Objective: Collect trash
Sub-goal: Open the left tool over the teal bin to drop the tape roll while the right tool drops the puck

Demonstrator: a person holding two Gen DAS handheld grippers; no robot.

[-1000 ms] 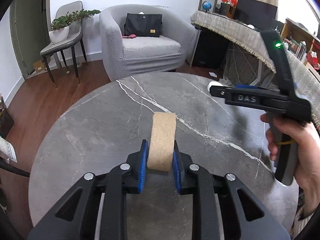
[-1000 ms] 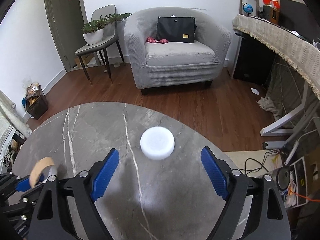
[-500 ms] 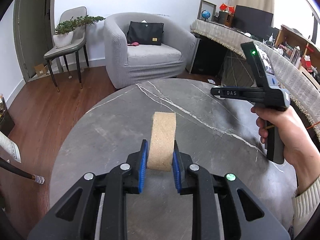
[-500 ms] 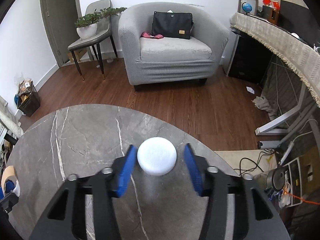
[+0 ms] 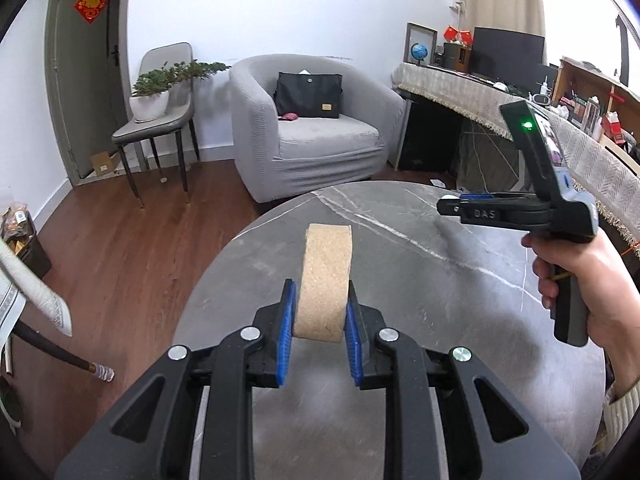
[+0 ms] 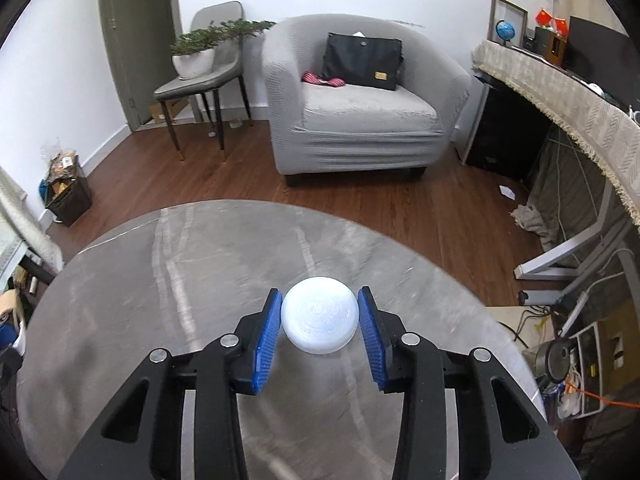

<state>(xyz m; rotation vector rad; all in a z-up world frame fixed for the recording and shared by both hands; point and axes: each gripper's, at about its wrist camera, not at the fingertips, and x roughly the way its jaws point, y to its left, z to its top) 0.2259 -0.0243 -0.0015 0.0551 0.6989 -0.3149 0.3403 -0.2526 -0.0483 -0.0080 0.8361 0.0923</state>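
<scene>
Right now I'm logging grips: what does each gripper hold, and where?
Left gripper clamps the cork piece by its flat sides. Right gripper clamps the white disc across its rim.

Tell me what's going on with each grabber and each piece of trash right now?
left gripper: shut on the cork ring.
cork ring: upright, clamped, above the table.
right gripper: closed on the white puck.
white puck: flat, pinched between both pads.

White walls, reddish-brown wood plank floor [image 6: 168, 176]; grey upholstered tub armchair [image 6: 360, 96] holding black flat bag [image 6: 362, 60]; grey chair [image 5: 160, 120] bearing potted plant; round grey marble table [image 6: 200, 256].
</scene>
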